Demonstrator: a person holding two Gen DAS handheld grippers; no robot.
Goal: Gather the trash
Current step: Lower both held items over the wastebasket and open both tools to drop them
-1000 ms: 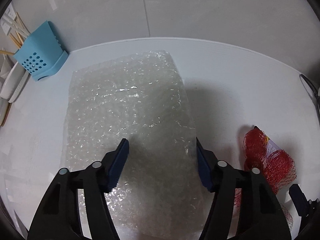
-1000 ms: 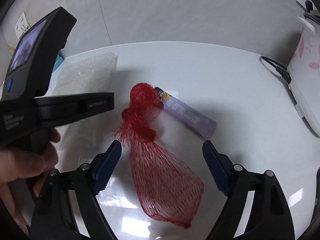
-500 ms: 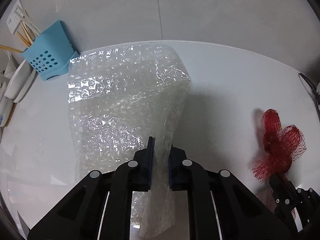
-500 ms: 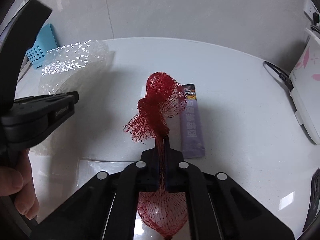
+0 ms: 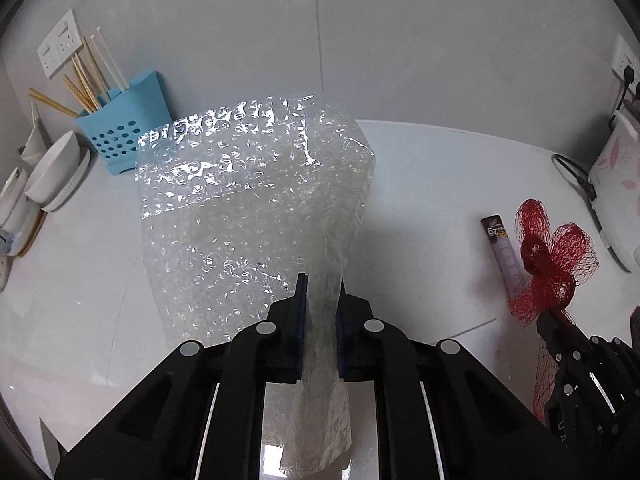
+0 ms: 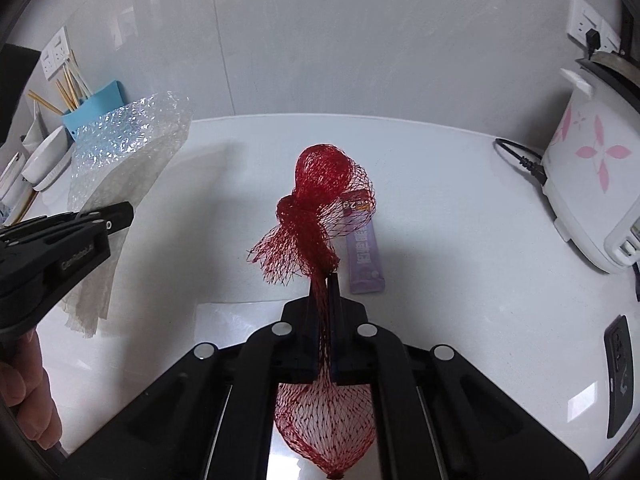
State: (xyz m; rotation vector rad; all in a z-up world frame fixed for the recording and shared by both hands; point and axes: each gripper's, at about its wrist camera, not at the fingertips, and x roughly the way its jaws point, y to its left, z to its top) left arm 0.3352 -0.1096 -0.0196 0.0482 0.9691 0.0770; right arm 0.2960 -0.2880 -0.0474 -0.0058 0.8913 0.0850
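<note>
My left gripper (image 5: 322, 280) is shut on a clear sheet of bubble wrap (image 5: 248, 200), which hangs lifted off the white counter (image 5: 432, 184); the wrap (image 6: 128, 152) shows at the left of the right wrist view too. My right gripper (image 6: 329, 278) is shut on a red mesh net bag (image 6: 320, 196), raised with its knotted end standing above the fingertips and its open end drooping below. The net bag (image 5: 552, 256) also appears at the right of the left wrist view. A purple snack sachet (image 6: 364, 256) lies flat on the counter just behind the net.
A blue utensil holder (image 5: 120, 140) with chopsticks and white dishes (image 5: 56, 172) stand at the back left by the wall. A white rice cooker (image 6: 592, 184) with a black cord sits at the right. A dark remote-like object (image 6: 618, 376) lies near the right edge.
Both grippers closed from open, the left on the bubble wrap and the right on the red net. Both then rose, lifting wrap and net off the counter; the purple sachet stayed down.
</note>
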